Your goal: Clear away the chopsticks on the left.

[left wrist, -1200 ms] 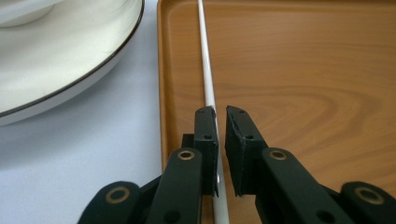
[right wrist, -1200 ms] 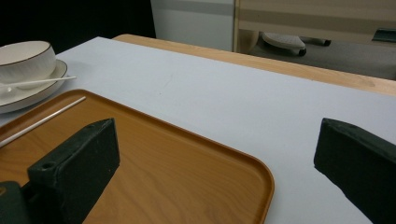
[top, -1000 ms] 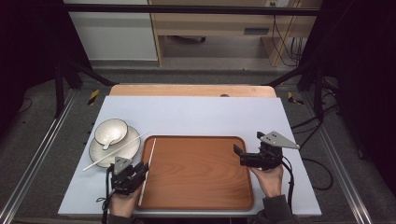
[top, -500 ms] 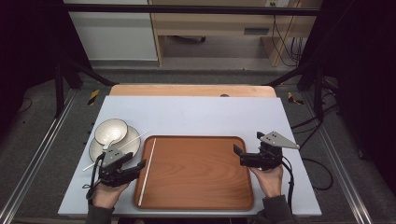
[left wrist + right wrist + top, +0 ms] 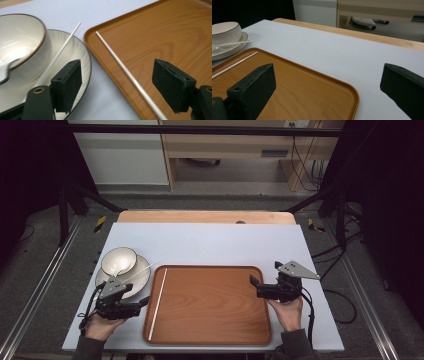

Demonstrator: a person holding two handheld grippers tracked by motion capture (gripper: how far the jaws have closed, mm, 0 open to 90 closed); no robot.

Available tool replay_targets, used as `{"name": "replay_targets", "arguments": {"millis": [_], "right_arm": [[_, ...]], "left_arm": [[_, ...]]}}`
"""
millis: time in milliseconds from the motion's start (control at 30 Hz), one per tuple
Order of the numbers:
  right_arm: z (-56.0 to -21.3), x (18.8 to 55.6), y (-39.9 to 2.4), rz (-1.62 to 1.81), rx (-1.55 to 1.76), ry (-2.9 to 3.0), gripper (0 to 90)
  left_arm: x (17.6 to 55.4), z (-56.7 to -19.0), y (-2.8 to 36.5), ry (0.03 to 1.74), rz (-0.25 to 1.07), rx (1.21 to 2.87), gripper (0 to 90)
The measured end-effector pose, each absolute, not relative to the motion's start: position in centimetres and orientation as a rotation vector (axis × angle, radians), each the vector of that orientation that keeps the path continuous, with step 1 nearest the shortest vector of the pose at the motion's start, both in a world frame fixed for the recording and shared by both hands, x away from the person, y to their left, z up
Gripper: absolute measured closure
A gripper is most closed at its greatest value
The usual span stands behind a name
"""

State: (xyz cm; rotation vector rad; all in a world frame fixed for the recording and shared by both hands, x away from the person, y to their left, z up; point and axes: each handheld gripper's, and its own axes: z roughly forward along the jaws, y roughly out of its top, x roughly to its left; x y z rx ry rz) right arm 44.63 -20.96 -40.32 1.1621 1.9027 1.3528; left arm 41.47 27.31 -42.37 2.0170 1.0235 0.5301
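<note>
Left gripper point(image 5: 142, 302): jaws have just been opening and now stand wide apart, pads bare, nothing pressed between them. Right gripper point(image 5: 253, 286): jaws spread wide, gap between pads empty. Each gripper held by one hand

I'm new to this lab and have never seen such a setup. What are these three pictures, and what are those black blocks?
A person stands at a table with a hand-held two-jaw gripper in each hand. The high view looks down from above; the other two cameras ride on the grippers, so the black blocks are their jaws. The left gripper has just been opening, nothing between its jaws; the right gripper is open and empty too. One white chopstick lies in the wooden tray; another chopstick rests on the plate beside the bowl.
</note>
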Motion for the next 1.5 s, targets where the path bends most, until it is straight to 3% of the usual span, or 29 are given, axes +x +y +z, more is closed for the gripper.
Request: {"name": "replay_targets", "arguments": {"millis": [467,833,1200,1400,1500], "right_arm": [[-40.5,44.7,-20.8,1.343,1.160,1.914,0.5],[-40.6,44.8,-20.7,1.338,1.162,1.919,0.6],[-40.7,44.8,-20.6,1.333,1.170,1.924,0.7],[-40.8,44.8,-20.5,1.326,1.167,1.925,0.6],[-40.8,44.8,-20.5,1.323,1.165,1.925,0.6]], "left_arm": [[41.4,-43.3,32.2,1.129,0.560,2.008,22.3],[44.0,-43.6,33.9,1.163,0.588,2.047,29.5],[45.7,-44.7,34.6,1.172,0.582,2.118,45.2],[46.3,-45.0,34.2,1.172,0.567,2.146,60.7],[46.4,-45.1,34.1,1.165,0.571,2.151,63.4]]}}
